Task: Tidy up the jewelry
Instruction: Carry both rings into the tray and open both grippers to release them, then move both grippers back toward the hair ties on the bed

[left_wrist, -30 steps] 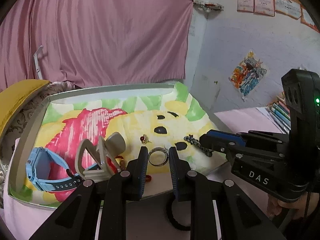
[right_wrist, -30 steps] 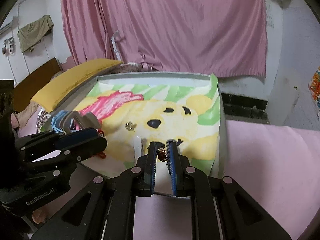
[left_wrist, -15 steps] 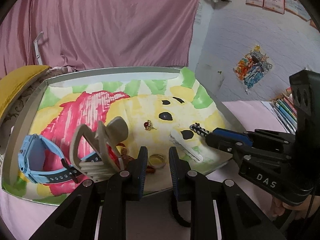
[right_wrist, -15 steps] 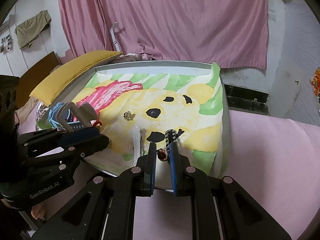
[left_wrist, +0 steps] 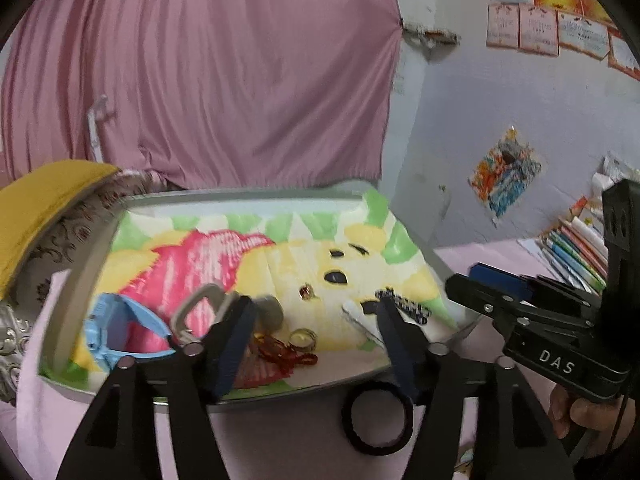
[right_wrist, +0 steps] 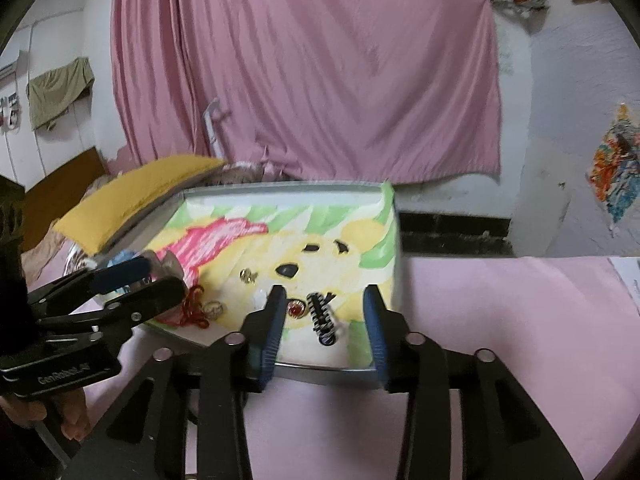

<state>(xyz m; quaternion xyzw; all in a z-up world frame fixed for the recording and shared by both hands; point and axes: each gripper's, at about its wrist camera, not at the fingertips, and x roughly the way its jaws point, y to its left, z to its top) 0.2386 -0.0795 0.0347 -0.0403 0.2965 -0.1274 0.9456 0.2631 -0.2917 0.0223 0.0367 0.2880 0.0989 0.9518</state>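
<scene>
The left gripper (left_wrist: 316, 320) stands with its jaws wide apart and nothing between them, poised over the near edge of the tray (left_wrist: 76, 280); between its fingers lie a gold ring (left_wrist: 303, 337) and a tangle of red cord (left_wrist: 286, 354) on the cartoon-bear cloth (left_wrist: 256, 264) lining the tray; a black hair tie (left_wrist: 376, 418) rests on the pink surface just in front of the tray; a blue watch (left_wrist: 116, 328) and a grey clip (left_wrist: 208, 308) sit to the left, a small red earring (left_wrist: 307, 291) farther in; the right gripper (right_wrist: 325, 312) is likewise spread wide and empty, its fingers flanking a red-stoned ring (right_wrist: 296, 310) and a black-and-white striped hair clip (right_wrist: 322, 318) lying on the cloth near the tray's front; a gold earring (right_wrist: 248, 276) lies beyond; a pink curtain (right_wrist: 304, 68) hangs behind and a yellow cushion (right_wrist: 136, 200) sits at left.
</scene>
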